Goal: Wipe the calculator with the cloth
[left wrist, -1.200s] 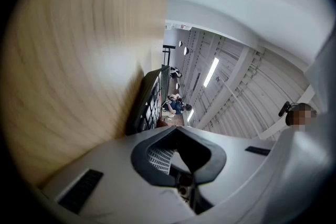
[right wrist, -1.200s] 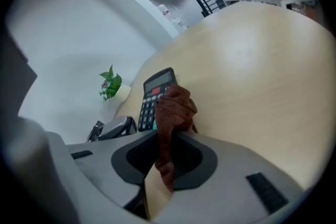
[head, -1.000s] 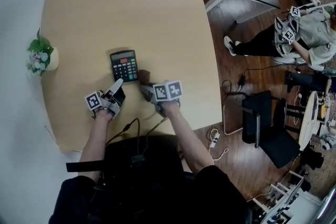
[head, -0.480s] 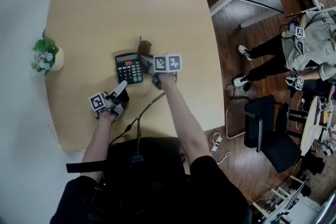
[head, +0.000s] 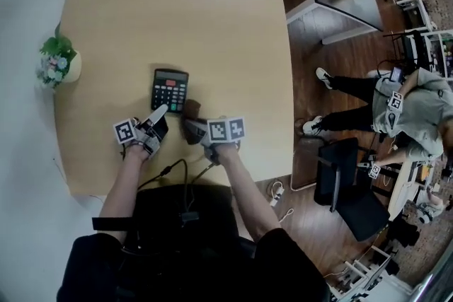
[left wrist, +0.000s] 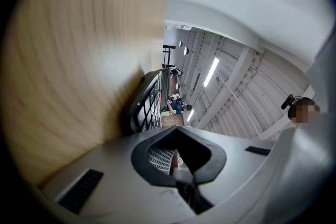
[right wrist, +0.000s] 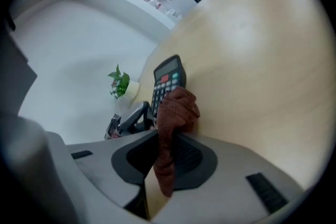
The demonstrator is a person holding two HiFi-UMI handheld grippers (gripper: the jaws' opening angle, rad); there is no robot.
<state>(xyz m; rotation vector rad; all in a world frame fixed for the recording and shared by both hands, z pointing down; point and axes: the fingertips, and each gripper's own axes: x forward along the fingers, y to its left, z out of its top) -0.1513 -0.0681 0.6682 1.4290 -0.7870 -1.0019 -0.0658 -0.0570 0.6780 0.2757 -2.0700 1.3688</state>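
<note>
A black calculator (head: 169,89) lies flat near the middle of the wooden table (head: 212,18); it also shows in the right gripper view (right wrist: 167,83) and edge-on in the left gripper view (left wrist: 148,102). My right gripper (head: 191,125) is shut on a brown cloth (head: 192,109), which hangs bunched just off the calculator's near right corner; the cloth (right wrist: 173,123) fills the jaws in the right gripper view. My left gripper (head: 156,117) is shut and empty, its tip at the calculator's near edge.
A small potted plant (head: 56,66) stands at the table's left edge. The table's right edge drops to a wooden floor with a black chair (head: 347,184) and a person (head: 396,106) beyond. A cable (head: 177,170) trails off the near edge.
My right gripper with the cloth went up to the calculator's far right corner, then came back down to its near right corner. The left gripper kept still.
</note>
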